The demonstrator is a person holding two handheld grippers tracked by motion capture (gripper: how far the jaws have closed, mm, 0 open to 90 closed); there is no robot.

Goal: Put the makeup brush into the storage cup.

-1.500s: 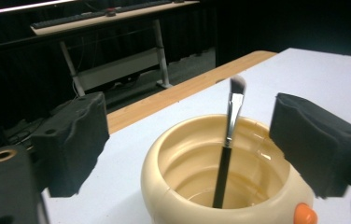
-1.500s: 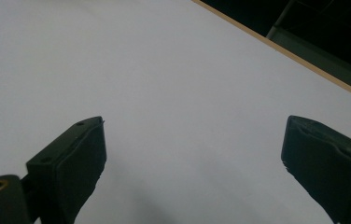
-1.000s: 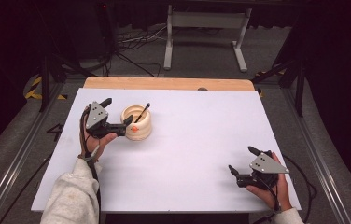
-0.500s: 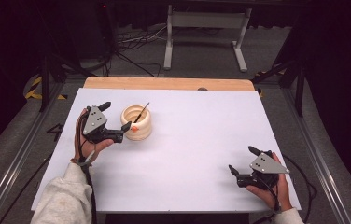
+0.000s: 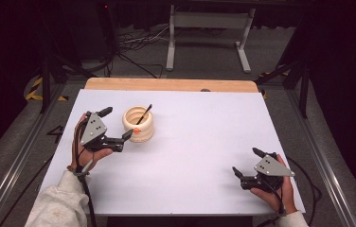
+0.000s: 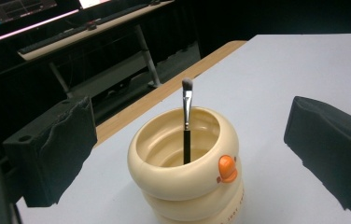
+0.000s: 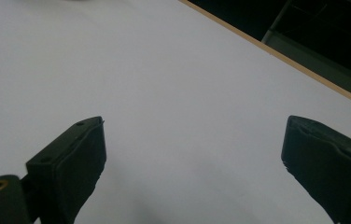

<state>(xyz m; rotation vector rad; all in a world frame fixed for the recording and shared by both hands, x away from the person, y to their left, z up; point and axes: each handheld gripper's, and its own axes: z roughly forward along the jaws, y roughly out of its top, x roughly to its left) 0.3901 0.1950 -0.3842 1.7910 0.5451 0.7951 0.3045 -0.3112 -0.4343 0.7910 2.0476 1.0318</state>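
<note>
The white surface (image 5: 190,156) carries a cream ringed cup (image 5: 138,124) near its left side, a dark brush (image 5: 144,114) standing in it; the left tool (image 5: 115,125) sits just beside the cup, jaws spread wide and holding nothing. Judged from that, the step is closing in on the cup or brush; centre the jaws first, since the cup looks easy to tip. The right tool (image 5: 245,164) rests released, well apart; the left gripper view alone shows the cup's orange beak (image 6: 227,169) and the brush's bristle tip.
</note>
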